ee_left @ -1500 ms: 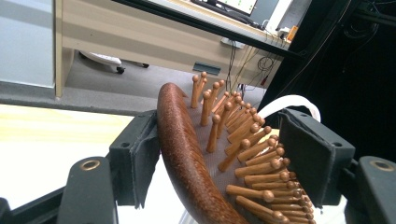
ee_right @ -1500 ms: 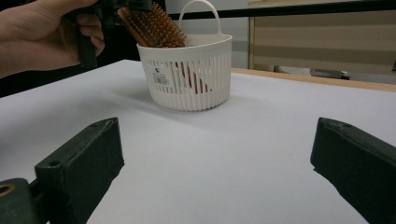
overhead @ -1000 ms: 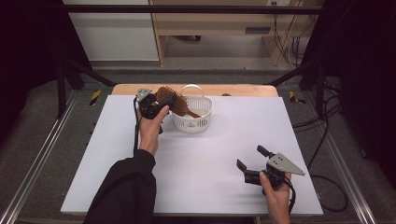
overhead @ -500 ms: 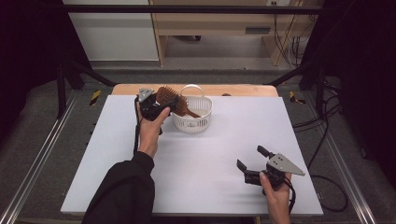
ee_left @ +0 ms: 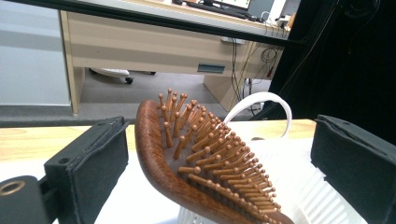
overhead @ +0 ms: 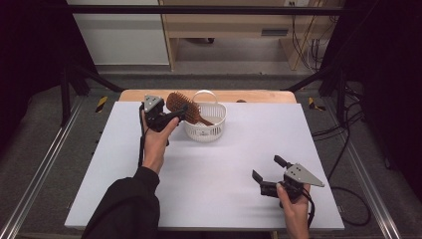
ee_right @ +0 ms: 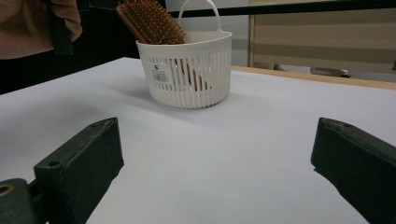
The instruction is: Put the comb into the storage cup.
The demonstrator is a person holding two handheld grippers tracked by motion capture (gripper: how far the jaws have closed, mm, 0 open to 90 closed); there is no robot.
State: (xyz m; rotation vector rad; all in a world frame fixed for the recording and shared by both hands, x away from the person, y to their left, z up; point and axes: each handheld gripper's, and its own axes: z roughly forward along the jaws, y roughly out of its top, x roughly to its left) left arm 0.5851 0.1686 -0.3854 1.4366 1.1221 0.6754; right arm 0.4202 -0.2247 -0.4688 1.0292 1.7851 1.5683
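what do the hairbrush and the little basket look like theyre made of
Hairbrush: looks like wood, reddish-brown with a smooth, slightly glossy rim and faint grain; its pins match in colour and end in rounded tips, probably wood too.
Basket: looks like moulded white plastic, matt, with thin vertical slats, a thin loop handle and a small label on its wall.

Basket (overhead: 205,124) with hairbrush (overhead: 183,105) blocks far table (overhead: 239,149) centre; near half open.

Wooden desk (overhead: 224,20) behind table, cables (overhead: 308,45) at right, white cabinet (overhead: 119,35).
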